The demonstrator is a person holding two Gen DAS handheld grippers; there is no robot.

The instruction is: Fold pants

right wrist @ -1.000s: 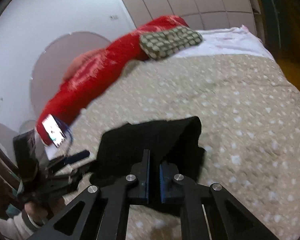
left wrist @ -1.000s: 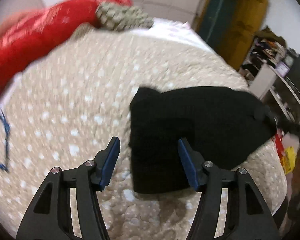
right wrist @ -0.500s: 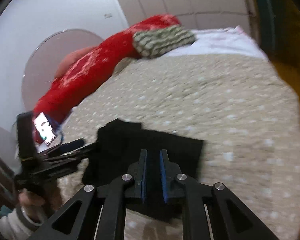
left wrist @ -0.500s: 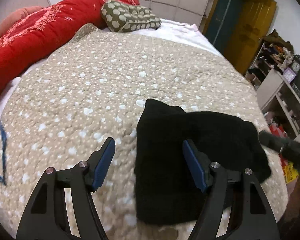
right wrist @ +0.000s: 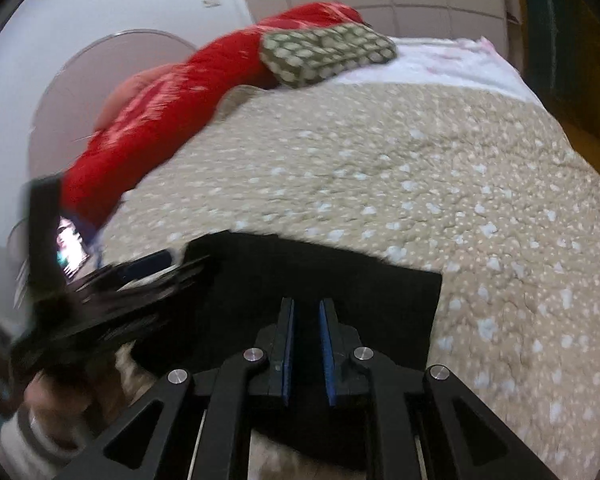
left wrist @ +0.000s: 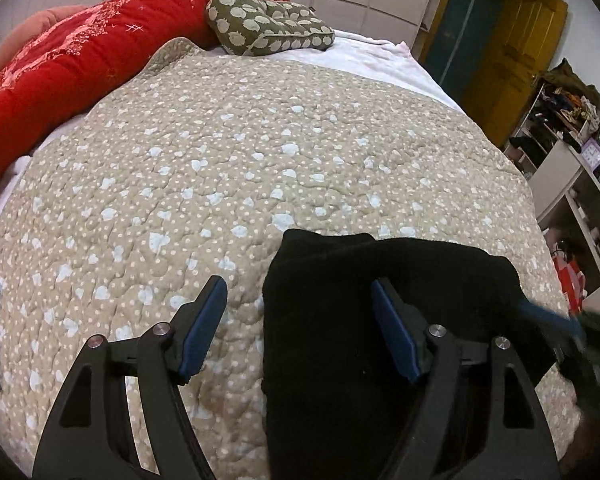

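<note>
The black pants [left wrist: 340, 320] lie folded into a flat block on the beige dotted quilt [left wrist: 220, 160], near its front right. My left gripper [left wrist: 298, 286] hovers over their left edge. Its jaws are opening wide; the right finger is above the cloth, the left one above bare quilt, and neither pad touches. In the right wrist view the pants [right wrist: 380, 292] show a crisp right corner. My right gripper [right wrist: 307, 304] is low over their middle, its pads a narrow gap apart with only dark cloth behind. The left gripper [right wrist: 140, 276] appears blurred at the pants' left end.
A red duvet [left wrist: 60, 68] and a green patterned pillow [left wrist: 268, 28] lie at the bed's head. Shelves with clutter [left wrist: 560, 128] and a yellow door [left wrist: 512, 48] stand to the right of the bed. A hand [right wrist: 48, 400] and a lit screen [right wrist: 70, 248] sit at the left.
The left jaws have spread wider and drawn back, so the pants sit lower in its view. The right gripper has come down with the cloth, which now lies flat, and its pads have parted slightly.
</note>
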